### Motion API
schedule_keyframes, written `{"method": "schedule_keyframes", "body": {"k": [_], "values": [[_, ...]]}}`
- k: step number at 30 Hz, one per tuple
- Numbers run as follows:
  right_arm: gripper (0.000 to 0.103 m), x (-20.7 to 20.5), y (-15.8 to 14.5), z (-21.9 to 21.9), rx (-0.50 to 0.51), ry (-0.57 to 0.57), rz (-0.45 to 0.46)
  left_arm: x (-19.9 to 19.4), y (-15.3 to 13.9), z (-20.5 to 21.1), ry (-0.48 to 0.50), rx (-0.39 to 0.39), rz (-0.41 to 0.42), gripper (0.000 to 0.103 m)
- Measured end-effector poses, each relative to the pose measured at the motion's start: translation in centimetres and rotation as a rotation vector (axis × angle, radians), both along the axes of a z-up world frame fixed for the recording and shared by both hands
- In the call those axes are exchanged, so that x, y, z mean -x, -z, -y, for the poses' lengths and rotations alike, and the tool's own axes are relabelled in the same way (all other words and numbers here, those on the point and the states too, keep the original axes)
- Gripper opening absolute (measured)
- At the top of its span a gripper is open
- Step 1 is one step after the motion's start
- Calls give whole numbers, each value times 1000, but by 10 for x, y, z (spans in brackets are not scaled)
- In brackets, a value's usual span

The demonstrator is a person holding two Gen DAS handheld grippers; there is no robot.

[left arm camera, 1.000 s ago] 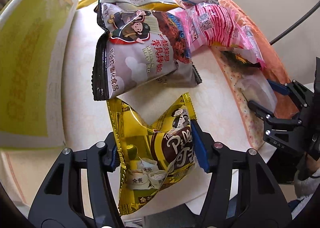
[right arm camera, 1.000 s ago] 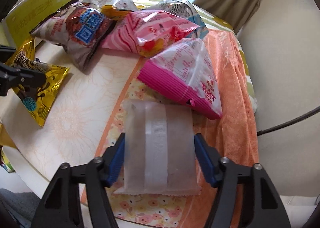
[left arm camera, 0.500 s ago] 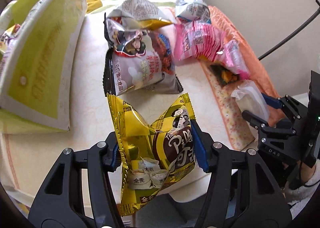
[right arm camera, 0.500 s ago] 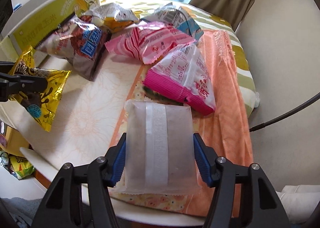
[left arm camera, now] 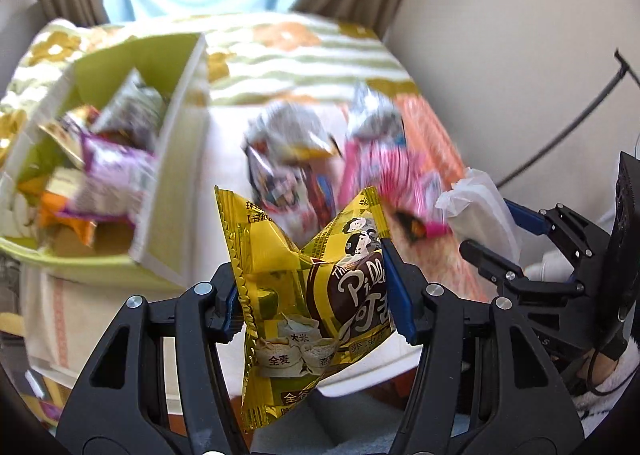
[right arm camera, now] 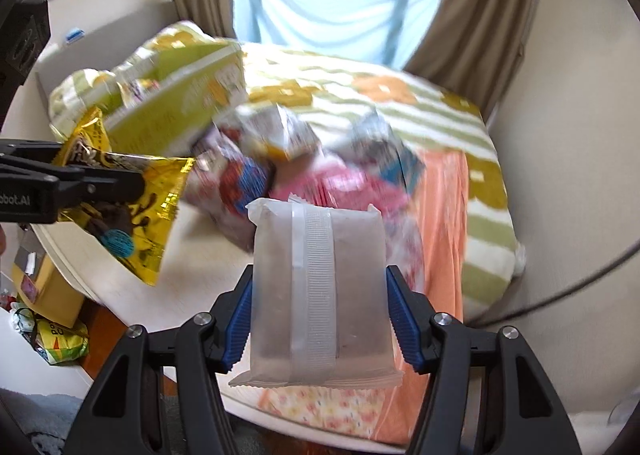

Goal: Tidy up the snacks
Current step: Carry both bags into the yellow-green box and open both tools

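Left claw [left arm camera: 314,295], near left: blue pads pinched on a crumpled yellow snack packet [left arm camera: 308,291], raised and upright. Right claw [right arm camera: 319,319], near right: pads pressed flat against both edges of a translucent white packet [right arm camera: 318,291], also raised.

Table's snack pile [left arm camera: 320,159] motion-blurred, unreadable

left gripper [left arm camera: 316,295] — black frame, blue pads, silver screws | right gripper [right arm camera: 320,315] — same build
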State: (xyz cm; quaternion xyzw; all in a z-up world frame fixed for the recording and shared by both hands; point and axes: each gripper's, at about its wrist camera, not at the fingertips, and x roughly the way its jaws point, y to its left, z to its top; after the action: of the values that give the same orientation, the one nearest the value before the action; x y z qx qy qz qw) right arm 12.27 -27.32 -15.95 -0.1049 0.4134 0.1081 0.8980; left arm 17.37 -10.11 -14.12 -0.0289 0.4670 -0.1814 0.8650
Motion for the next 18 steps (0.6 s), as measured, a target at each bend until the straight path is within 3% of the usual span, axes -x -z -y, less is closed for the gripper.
{"method": "schedule_keyframes", "body": {"k": [11, 18], "values": [[57, -43, -65, -82, -49, -144, 113, -37, -64, -101, -145, 13, 141, 54], [57, -81, -76, -158, -126, -161, 87, -78, -65, -183, -161, -18, 108, 54]]}}
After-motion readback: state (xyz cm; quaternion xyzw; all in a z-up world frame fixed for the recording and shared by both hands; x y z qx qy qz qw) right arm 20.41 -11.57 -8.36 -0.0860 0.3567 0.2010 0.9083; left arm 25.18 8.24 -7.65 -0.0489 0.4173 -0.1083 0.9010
